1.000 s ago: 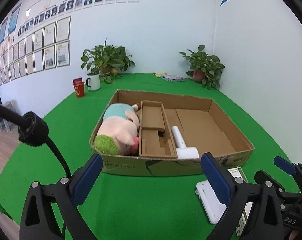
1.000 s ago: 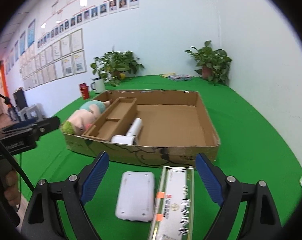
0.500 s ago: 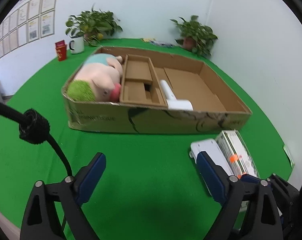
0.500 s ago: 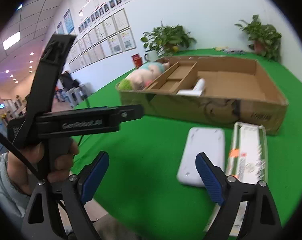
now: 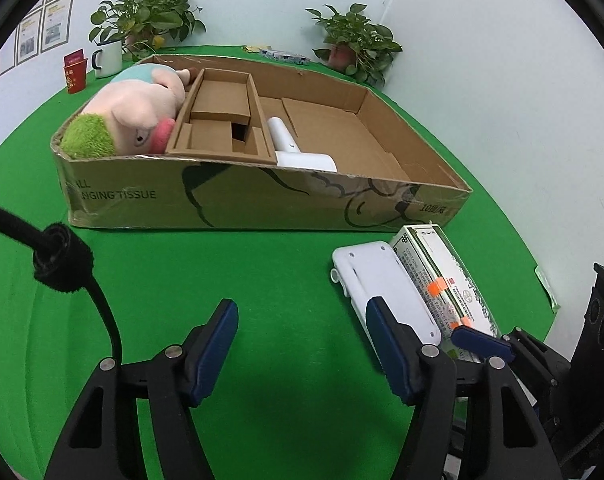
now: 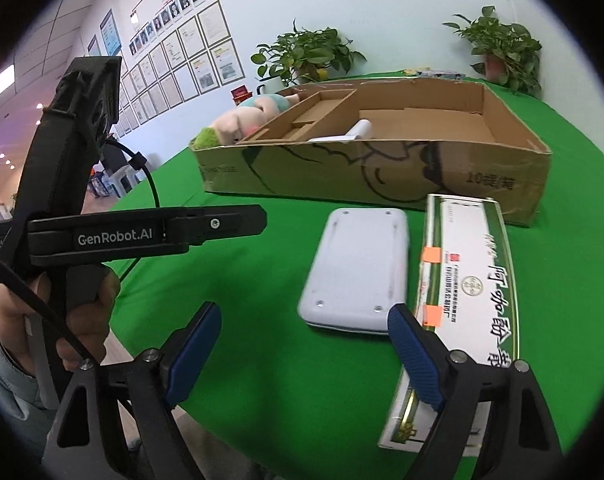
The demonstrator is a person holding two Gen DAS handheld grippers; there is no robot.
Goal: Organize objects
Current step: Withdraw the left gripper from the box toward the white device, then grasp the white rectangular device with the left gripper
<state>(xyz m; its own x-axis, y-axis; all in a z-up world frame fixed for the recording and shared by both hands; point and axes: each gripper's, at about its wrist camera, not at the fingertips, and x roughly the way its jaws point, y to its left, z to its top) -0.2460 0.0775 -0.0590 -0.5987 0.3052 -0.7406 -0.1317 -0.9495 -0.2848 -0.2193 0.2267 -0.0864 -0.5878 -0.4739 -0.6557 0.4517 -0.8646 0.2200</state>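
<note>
Printed on the front wall of the cardboard box, lower left of its face in the left wrist view, is "…ALL …NGING TISSUE", cut off at the edge, with a line drawing and "10" plus unreadable characters near the right corner; the right wrist view shows the same drawing and "10". The side of the left gripper, at the left of the right wrist view, reads "GenRobot.AI", and a hand grips its handle. The long green and white carton carries large Chinese characters, a small red logo and orange tape tabs; the finer print is illegible. It lies just beside the white flat device on the green table, both in front of the box at lower right. Inside the box are a pink plush pig at upper left, a cardboard insert and a white handled gadget. Compared with a second ago, both cameras sit lower and tilt further down, the box has climbed up the frame and the wall certificates have mostly gone. The left jaws are closing, with only bare cloth between them. The right gripper stands wide and released, nearly as before, its right finger over the carton.
</note>
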